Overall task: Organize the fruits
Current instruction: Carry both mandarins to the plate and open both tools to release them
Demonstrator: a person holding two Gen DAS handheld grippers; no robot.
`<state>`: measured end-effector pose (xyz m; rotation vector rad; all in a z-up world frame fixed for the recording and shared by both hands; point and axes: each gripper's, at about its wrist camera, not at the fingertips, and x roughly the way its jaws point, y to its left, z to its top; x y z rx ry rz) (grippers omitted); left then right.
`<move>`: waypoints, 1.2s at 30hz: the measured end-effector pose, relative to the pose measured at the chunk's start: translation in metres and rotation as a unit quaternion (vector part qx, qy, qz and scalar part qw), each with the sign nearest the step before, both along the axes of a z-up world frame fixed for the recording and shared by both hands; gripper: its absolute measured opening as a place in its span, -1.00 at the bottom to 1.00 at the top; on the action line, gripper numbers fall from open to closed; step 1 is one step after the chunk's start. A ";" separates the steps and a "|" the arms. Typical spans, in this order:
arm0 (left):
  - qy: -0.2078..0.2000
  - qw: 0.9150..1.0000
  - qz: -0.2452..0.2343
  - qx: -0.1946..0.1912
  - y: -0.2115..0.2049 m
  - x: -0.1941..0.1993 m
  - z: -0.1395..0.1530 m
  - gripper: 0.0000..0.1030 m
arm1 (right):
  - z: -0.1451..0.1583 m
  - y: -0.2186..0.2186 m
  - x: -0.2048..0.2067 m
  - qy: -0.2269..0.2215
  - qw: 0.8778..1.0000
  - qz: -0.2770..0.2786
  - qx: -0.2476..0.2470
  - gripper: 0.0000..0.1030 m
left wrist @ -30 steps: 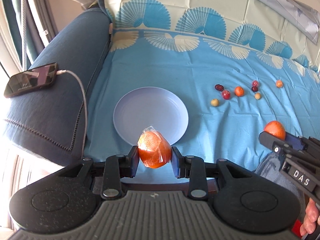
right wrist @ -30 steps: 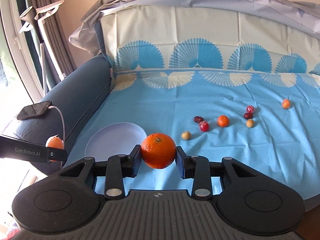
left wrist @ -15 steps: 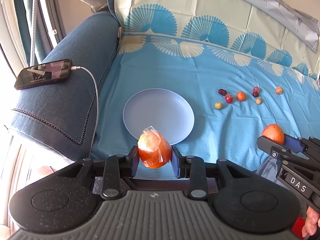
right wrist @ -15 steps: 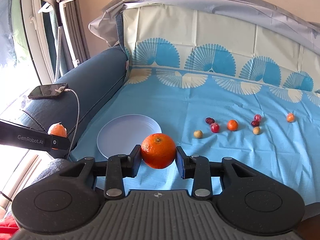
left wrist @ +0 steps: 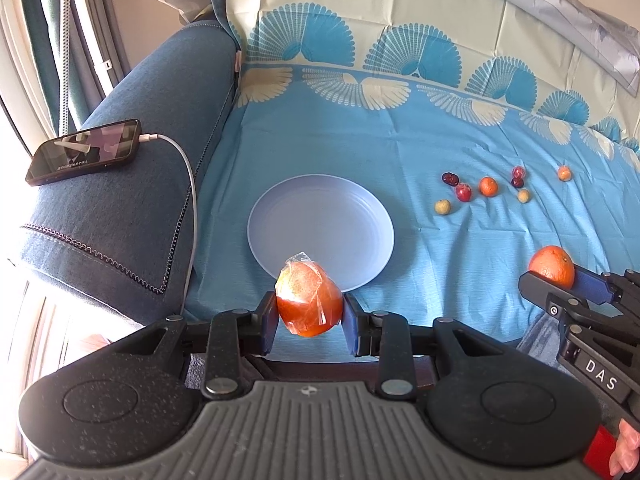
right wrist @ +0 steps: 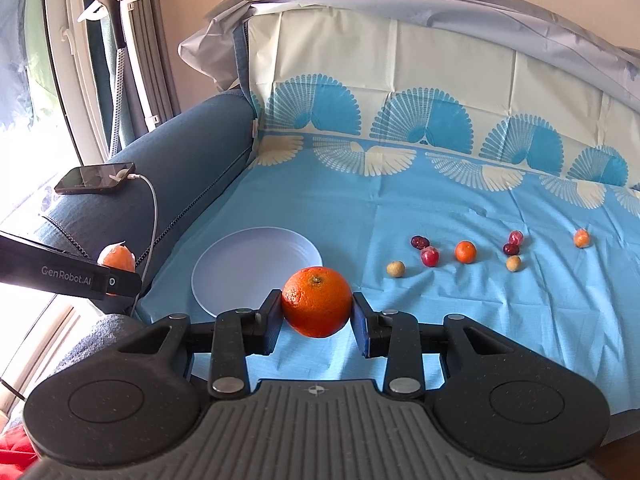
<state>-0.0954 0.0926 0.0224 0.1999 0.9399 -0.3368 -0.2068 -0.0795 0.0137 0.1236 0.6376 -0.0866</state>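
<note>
Left gripper (left wrist: pixel 309 318) clamped on plastic-wrapped orange fruit (left wrist: pixel 309 304) just short of lilac plate (left wrist: pixel 280 220); right gripper (right wrist: pixel 316 316) clamped on bare orange (right wrist: pixel 317 301) beside it. Risks: slick wrap slipping early, round fruit rolling off shallow plate onto sofa cover (left wrist: pixel 440 264).

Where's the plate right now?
The plate lies flat on the blue cloth, centre of the left wrist view, just beyond the wrapped fruit held in the left gripper and beside the sofa armrest.

Bare plate (left wrist: pixel 320 216), armrest (left wrist: pixel 160 128) close left
</note>
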 end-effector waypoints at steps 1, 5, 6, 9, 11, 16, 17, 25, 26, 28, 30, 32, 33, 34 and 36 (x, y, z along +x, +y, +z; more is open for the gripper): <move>0.001 1.000 0.000 0.001 -0.001 0.001 -0.001 -0.28 | -0.001 0.001 0.001 0.000 1.000 0.001 -0.001 -0.27; 0.005 1.000 0.002 0.007 -0.004 0.010 -0.005 -0.28 | -0.004 0.000 0.007 0.002 1.000 0.008 -0.003 -0.27; 0.006 1.000 0.002 0.009 -0.005 0.012 -0.006 -0.28 | -0.005 0.000 0.009 0.003 1.000 0.009 -0.003 -0.26; 0.012 1.000 0.002 0.013 -0.008 0.020 -0.010 -0.28 | -0.009 -0.001 0.018 0.008 1.000 0.013 0.001 -0.26; 0.017 1.000 0.003 0.015 -0.009 0.025 -0.014 -0.28 | -0.011 -0.001 0.025 0.011 1.000 0.016 0.004 -0.26; 0.027 0.999 0.005 0.023 -0.014 0.043 -0.024 -0.28 | -0.018 0.000 0.044 0.022 0.999 0.025 0.005 -0.26; 0.029 0.999 0.006 0.024 -0.014 0.046 -0.026 -0.28 | -0.021 0.000 0.049 0.025 0.999 0.027 0.005 -0.26; 0.043 0.998 0.012 0.034 -0.021 0.083 -0.046 -0.28 | -0.039 0.003 0.090 0.045 0.998 0.040 0.004 -0.26; 0.044 0.998 0.013 0.035 -0.022 0.088 -0.049 -0.28 | -0.042 0.003 0.095 0.048 0.998 0.042 0.002 -0.26; 0.046 0.998 0.014 0.038 -0.024 0.100 -0.057 -0.28 | -0.049 0.006 0.107 0.053 0.997 0.048 0.000 -0.26; 0.048 0.998 0.015 0.041 -0.027 0.112 -0.066 -0.28 | -0.057 0.007 0.120 0.061 0.997 0.055 -0.004 -0.26; 0.053 0.997 0.016 0.045 -0.030 0.125 -0.078 -0.28 | -0.068 0.011 0.135 0.070 0.995 0.064 -0.012 -0.26; 0.059 0.997 0.016 0.050 -0.032 0.131 -0.086 -0.28 | -0.074 0.012 0.142 0.077 0.995 0.068 -0.015 -0.26; 0.064 0.997 0.016 0.050 -0.034 0.137 -0.092 -0.28 | -0.080 0.013 0.149 0.084 0.994 0.070 -0.017 -0.26; 0.072 0.996 0.016 0.054 -0.037 0.146 -0.106 -0.28 | -0.094 0.012 0.163 0.099 0.992 0.075 -0.017 -0.26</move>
